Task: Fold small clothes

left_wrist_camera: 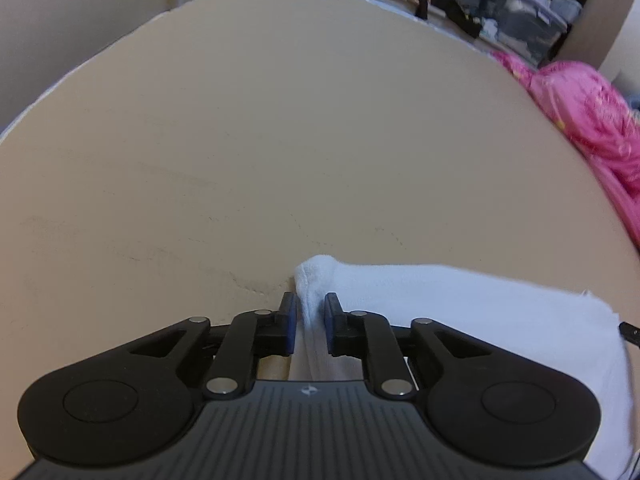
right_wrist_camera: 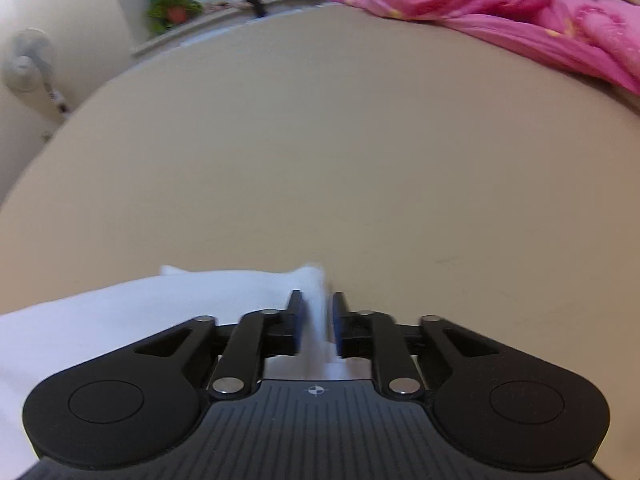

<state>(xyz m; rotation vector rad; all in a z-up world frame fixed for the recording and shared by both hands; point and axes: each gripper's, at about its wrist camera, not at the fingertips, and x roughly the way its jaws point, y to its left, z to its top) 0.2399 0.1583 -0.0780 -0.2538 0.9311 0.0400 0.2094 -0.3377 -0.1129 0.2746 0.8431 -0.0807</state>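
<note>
- Because each gripper pinches one end of the same edge, the soft white cotton garment hangs stretched between them, its long axis running side to side from one hand to the other, low over the wide beige mattress surface.
- The left black two-finger gripper has its blue-padded jaws drawn in on a bunched corner of the cloth, which pokes up past the tips; the rest of the fabric trails off to its right.
- The right black two-finger gripper holds the opposite corner the same way, jaws closed on a narrow pleat of the garment, with the fabric running off to its left. That view is a little blurred at the tips.
- Neither hand is nearer than the other; both are already on the cloth, level with one another.
- Ahead of both sets of jaws the mattress lies bare, so I judge the held edge would be carried forward or laid down there.
- A crumpled bright pink quilt sits well apart on the far right side.
</note>
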